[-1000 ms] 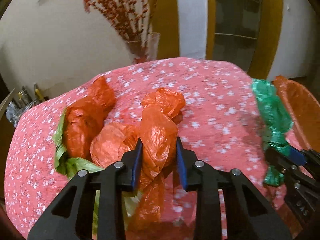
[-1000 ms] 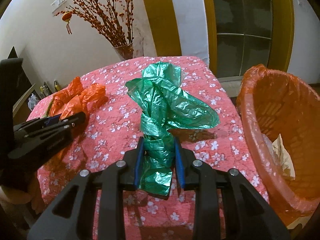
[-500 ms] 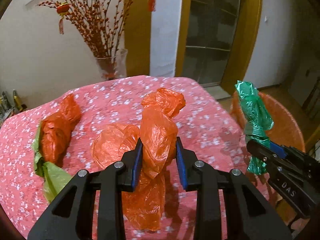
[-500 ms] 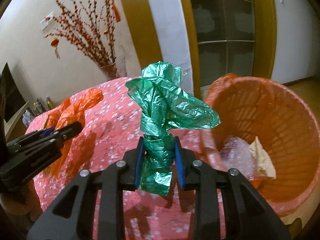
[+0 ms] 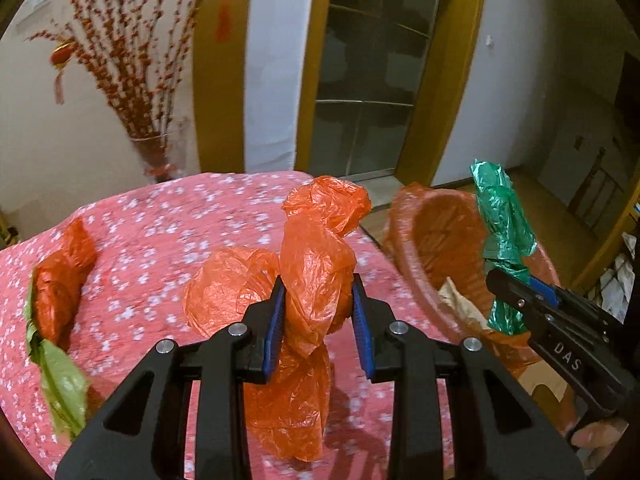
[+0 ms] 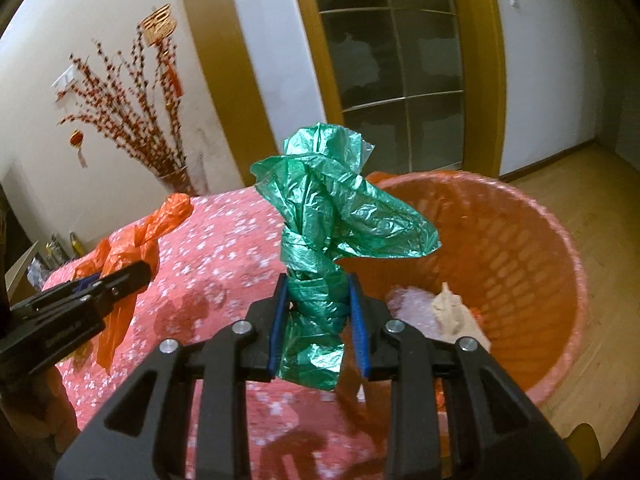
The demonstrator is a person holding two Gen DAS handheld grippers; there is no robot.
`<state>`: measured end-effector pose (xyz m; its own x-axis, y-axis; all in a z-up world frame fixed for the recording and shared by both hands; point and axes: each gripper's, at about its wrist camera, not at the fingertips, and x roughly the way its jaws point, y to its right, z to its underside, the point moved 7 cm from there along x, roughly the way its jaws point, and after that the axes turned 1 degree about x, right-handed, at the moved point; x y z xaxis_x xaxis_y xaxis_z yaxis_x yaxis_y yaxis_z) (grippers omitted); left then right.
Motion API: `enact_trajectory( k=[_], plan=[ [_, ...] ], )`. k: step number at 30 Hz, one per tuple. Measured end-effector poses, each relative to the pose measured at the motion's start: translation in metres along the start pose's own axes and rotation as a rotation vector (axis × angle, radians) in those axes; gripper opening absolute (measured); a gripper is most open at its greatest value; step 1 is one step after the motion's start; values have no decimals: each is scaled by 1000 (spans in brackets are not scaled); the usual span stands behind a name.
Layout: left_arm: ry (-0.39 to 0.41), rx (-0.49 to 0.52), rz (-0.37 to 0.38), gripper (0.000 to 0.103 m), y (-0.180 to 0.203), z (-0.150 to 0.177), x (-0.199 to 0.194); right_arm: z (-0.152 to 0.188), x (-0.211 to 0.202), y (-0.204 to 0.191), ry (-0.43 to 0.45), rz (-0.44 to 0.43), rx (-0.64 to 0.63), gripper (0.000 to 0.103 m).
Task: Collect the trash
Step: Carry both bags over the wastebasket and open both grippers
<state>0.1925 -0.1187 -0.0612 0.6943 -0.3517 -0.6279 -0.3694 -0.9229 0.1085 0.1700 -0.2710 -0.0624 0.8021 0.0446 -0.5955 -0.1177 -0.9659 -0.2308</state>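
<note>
Both angled downward: left hand-held gripper clamped on orange bag, right hand-held gripper on green bag.

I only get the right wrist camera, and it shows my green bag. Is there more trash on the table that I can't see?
Observer: Yes. A red bag lies near the left edge of the table.
Operator: Anything next to it?
Observer: A light green bag sticks out from under it, towards the camera.
Operator: Is the other gripper really pinching its bag?
Observer: Yes. The left gripper has the orange bag squeezed between both pads.
</note>
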Motion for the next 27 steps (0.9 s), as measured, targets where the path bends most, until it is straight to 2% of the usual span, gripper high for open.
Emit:
enact_trajectory(
  k=[6, 17, 27],
  plan=[
    [3, 28, 45, 31, 25, -7, 2, -5, -11, 24, 28, 33, 33, 29],
    [9, 43, 171, 31, 67, -19, 9, -16, -28, 58, 78, 71, 83, 29],
    [9, 57, 225, 31, 89, -30, 18, -29, -34, 82, 113, 103, 123, 29]
  ],
)
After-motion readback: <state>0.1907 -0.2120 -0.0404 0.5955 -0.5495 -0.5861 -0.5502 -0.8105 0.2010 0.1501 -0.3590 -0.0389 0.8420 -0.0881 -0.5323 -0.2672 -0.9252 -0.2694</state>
